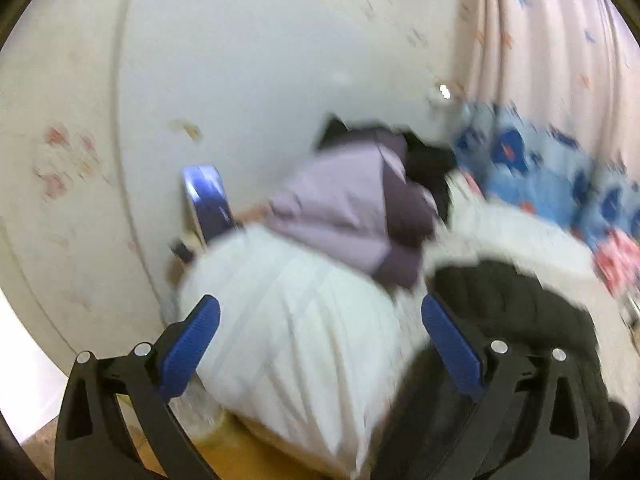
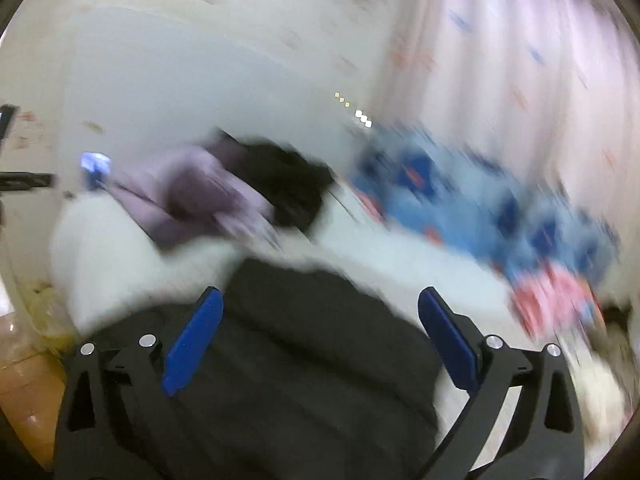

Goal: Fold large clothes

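From the left wrist, my left gripper (image 1: 320, 336) stands wide and empty over the white bedding (image 1: 288, 320), the black garment (image 1: 516, 312) lying just to its right and a lilac garment (image 1: 344, 208) heaped further back beside a blue-edged object (image 1: 208, 196) at the wall. From the right wrist, my right gripper (image 2: 320, 336) gapes equally wide and holds nothing above the black garment (image 2: 304, 344), which looks released, so I judge I'm between folds. Next I need a fresh edge to pinch, though blur and the patterned blue blanket (image 2: 480, 200) crowd the bed.
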Action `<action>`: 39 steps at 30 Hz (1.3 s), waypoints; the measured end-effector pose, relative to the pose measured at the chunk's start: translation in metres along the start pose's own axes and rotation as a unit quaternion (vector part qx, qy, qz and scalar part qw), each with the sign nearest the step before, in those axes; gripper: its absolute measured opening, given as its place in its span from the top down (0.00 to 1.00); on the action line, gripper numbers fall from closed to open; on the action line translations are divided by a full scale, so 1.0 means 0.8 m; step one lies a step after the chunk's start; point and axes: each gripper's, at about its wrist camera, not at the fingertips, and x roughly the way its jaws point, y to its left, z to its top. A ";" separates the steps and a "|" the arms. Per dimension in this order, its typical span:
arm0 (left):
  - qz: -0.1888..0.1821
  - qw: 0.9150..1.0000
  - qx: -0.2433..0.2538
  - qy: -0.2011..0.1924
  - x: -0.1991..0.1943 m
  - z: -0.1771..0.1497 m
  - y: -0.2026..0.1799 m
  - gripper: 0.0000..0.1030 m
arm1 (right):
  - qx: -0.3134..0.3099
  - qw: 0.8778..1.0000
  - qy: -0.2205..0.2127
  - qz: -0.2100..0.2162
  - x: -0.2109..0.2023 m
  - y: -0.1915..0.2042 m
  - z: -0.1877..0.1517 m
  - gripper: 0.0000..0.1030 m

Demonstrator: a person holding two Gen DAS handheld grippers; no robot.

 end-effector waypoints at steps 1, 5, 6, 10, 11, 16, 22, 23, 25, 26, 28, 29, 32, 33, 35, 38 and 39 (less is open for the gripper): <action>0.011 1.000 -0.004 -0.024 -0.007 0.008 -0.004 0.07 | -0.001 1.000 -0.025 0.013 0.006 0.030 0.025 0.08; 0.031 0.995 -0.014 -0.091 -0.032 0.041 0.000 0.07 | 0.021 0.992 -0.121 0.031 0.005 0.112 0.127 0.08; 0.044 0.994 -0.021 -0.094 -0.025 0.053 0.008 0.07 | 0.011 0.989 -0.145 0.024 0.004 0.128 0.148 0.08; 0.039 0.991 -0.094 -0.086 -0.019 0.069 0.057 0.07 | 0.006 0.981 -0.194 0.016 -0.009 0.155 0.198 0.08; 0.047 0.989 -0.103 -0.098 -0.021 0.067 0.064 0.07 | 0.021 0.980 -0.198 0.027 -0.009 0.155 0.207 0.08; 0.124 0.969 -0.115 -0.180 -0.044 0.042 0.069 0.07 | 0.013 0.977 -0.214 0.018 -0.016 0.163 0.223 0.07; -0.149 0.962 -0.189 -0.131 -0.028 0.044 0.111 0.07 | 0.080 0.945 -0.132 0.289 0.013 0.159 0.238 0.07; -0.197 0.949 -0.219 -0.112 -0.018 0.044 0.121 0.07 | 0.103 0.935 -0.120 0.317 0.020 0.153 0.240 0.07; -0.216 0.937 -0.255 -0.105 -0.010 0.043 0.135 0.07 | 0.146 0.924 -0.120 0.331 0.027 0.130 0.240 0.07; -0.185 0.945 -0.246 -0.108 -0.011 0.046 0.132 0.07 | 0.130 0.943 -0.136 0.274 0.019 0.131 0.240 0.07; -0.068 0.970 -0.191 -0.132 -0.022 0.054 0.113 0.07 | 0.052 0.975 -0.177 0.123 0.002 0.151 0.238 0.07; -0.011 0.975 -0.162 -0.149 -0.029 0.057 0.101 0.07 | 0.027 0.978 -0.186 0.090 -0.001 0.159 0.237 0.07; 0.096 0.971 -0.114 -0.187 -0.043 0.060 0.073 0.07 | 0.002 0.980 -0.194 0.040 -0.004 0.169 0.234 0.07; 0.114 0.968 -0.107 -0.196 -0.044 0.062 0.067 0.07 | -0.002 0.980 -0.195 0.032 -0.004 0.170 0.234 0.07; 0.101 0.971 -0.103 -0.189 -0.046 0.069 0.061 0.07 | -0.009 0.983 -0.176 0.056 0.002 0.170 0.234 0.07; -0.132 0.968 -0.179 -0.114 -0.023 0.081 0.086 0.07 | 0.067 0.962 -0.107 0.243 0.024 0.143 0.241 0.07; -0.182 0.956 -0.209 -0.094 -0.011 0.083 0.091 0.07 | 0.078 0.968 -0.111 0.213 0.024 0.138 0.242 0.07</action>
